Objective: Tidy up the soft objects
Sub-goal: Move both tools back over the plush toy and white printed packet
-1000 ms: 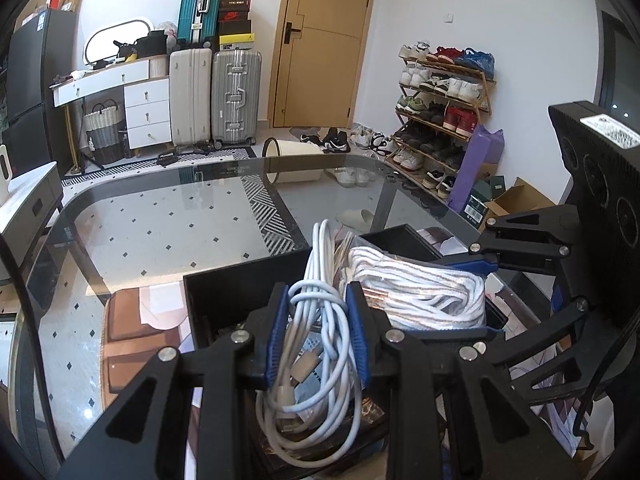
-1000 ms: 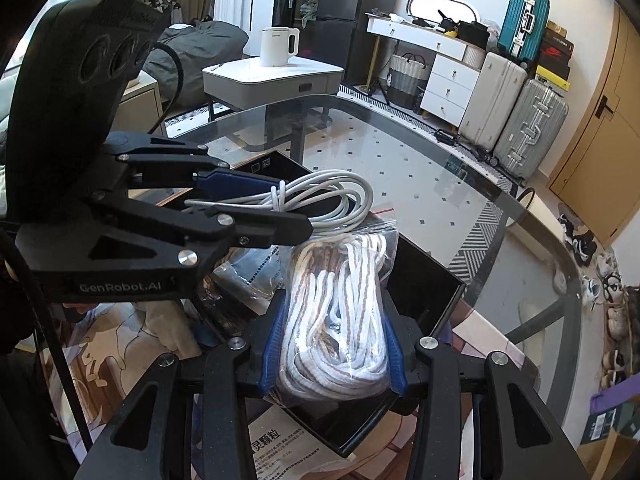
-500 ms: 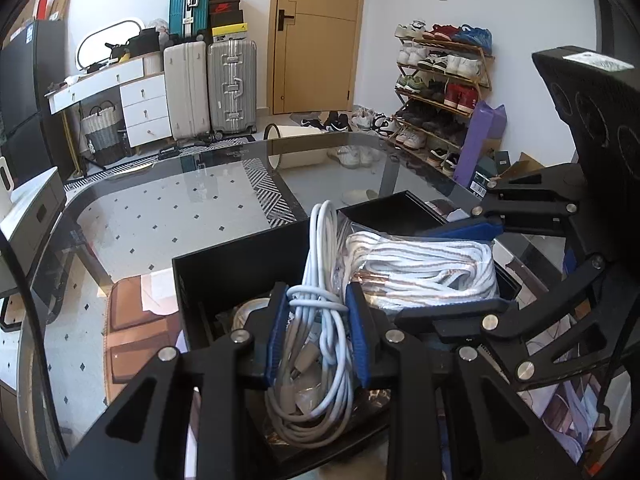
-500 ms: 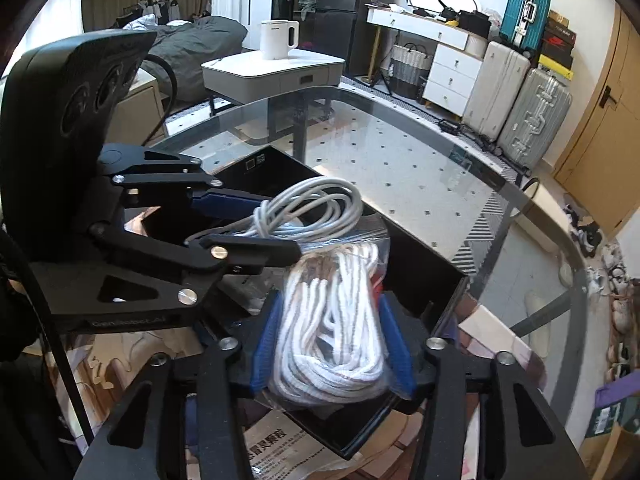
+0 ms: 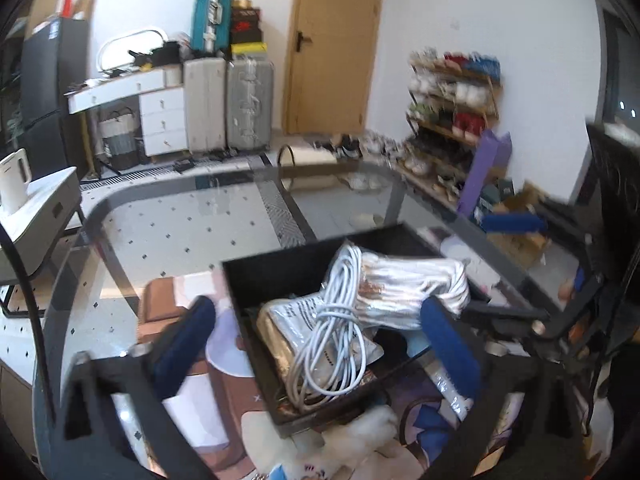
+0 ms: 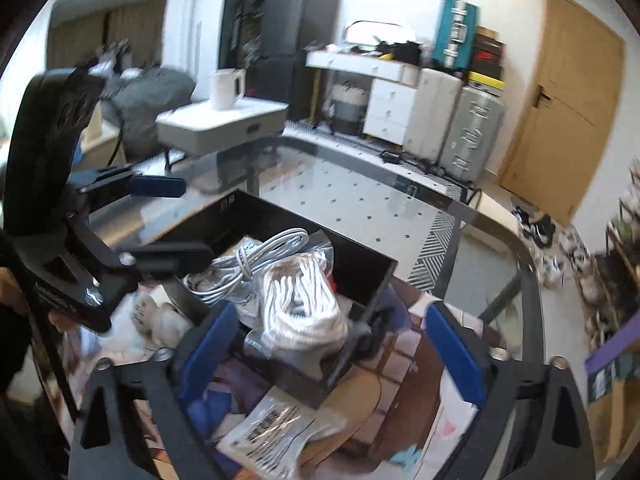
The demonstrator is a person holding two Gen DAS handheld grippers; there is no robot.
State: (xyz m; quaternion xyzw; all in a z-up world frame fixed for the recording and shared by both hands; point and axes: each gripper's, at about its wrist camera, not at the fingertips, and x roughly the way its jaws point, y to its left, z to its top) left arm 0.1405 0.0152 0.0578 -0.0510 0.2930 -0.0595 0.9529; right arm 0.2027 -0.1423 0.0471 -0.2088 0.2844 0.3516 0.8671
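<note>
Blue-padded jaws of both grippers, left gripper (image 5: 316,344) and right gripper (image 6: 328,352), now stand released and empty; a second ago each clenched a bundle. Deposit judged complete. Just ahead of the jaws: black bin (image 5: 248,280) on the glass worktop (image 5: 180,220), holding the white cable coil (image 5: 340,320), loosely looped, touching the bagged white rope (image 6: 304,304), plump, wrapped in clear plastic.
</note>
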